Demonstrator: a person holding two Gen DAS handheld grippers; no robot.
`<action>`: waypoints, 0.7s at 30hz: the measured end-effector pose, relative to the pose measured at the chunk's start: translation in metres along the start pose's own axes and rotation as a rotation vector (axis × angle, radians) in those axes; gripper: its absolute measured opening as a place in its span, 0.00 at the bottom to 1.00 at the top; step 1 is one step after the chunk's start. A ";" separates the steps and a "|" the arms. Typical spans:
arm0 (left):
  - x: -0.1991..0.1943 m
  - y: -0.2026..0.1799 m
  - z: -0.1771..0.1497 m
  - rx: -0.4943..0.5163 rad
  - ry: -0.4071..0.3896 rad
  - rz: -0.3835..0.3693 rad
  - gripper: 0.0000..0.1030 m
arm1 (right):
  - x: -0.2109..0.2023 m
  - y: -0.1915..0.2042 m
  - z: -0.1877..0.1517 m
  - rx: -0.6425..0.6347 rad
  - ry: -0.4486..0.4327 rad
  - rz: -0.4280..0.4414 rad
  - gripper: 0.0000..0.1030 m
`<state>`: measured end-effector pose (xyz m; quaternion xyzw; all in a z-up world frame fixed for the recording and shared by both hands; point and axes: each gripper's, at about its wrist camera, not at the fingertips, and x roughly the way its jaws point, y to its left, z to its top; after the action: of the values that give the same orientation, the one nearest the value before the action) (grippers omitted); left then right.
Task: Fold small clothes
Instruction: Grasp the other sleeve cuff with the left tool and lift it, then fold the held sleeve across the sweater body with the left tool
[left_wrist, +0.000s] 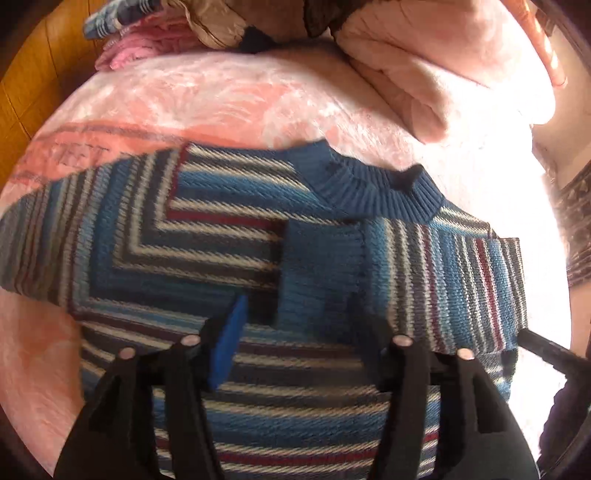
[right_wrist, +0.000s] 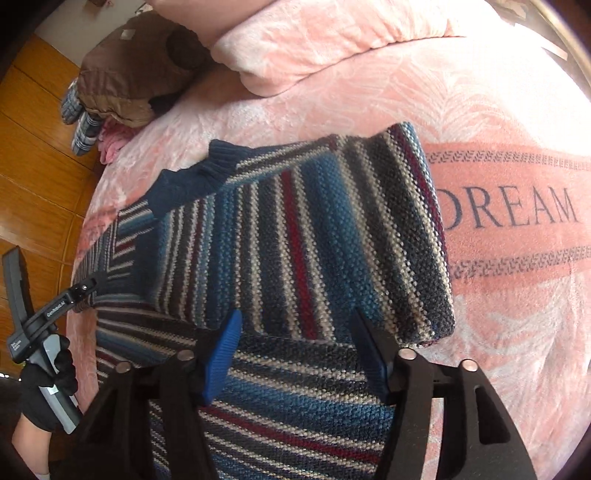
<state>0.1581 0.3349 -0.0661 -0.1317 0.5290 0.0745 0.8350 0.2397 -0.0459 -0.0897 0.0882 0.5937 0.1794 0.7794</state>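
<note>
At the bed's left edge we see a pile of clothes (right_wrist: 110, 92) above the wood floor (right_wrist: 33, 147). Our left claw (left_wrist: 295, 332) hangs spread over the sweater (left_wrist: 221, 240), pinching nothing. The striped sweater lies on the pink blanket (right_wrist: 480, 295) mid-bed, both sleeves folded across its body, collar (left_wrist: 369, 188) toward the far pillow (right_wrist: 314, 48). Our right claw (right_wrist: 295, 339) is likewise spread above its lower part.
</note>
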 end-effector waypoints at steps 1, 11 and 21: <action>-0.009 0.021 0.002 0.004 -0.010 0.026 0.70 | -0.005 0.008 0.000 -0.022 -0.015 -0.002 0.71; -0.027 0.292 -0.027 -0.612 0.035 0.164 0.67 | 0.024 0.053 -0.021 -0.113 0.033 -0.021 0.71; 0.011 0.387 -0.045 -0.863 -0.028 -0.018 0.67 | 0.034 0.057 -0.029 -0.174 0.021 -0.090 0.71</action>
<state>0.0214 0.6909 -0.1494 -0.4724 0.4368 0.2831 0.7112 0.2101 0.0170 -0.1081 -0.0085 0.5874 0.1957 0.7852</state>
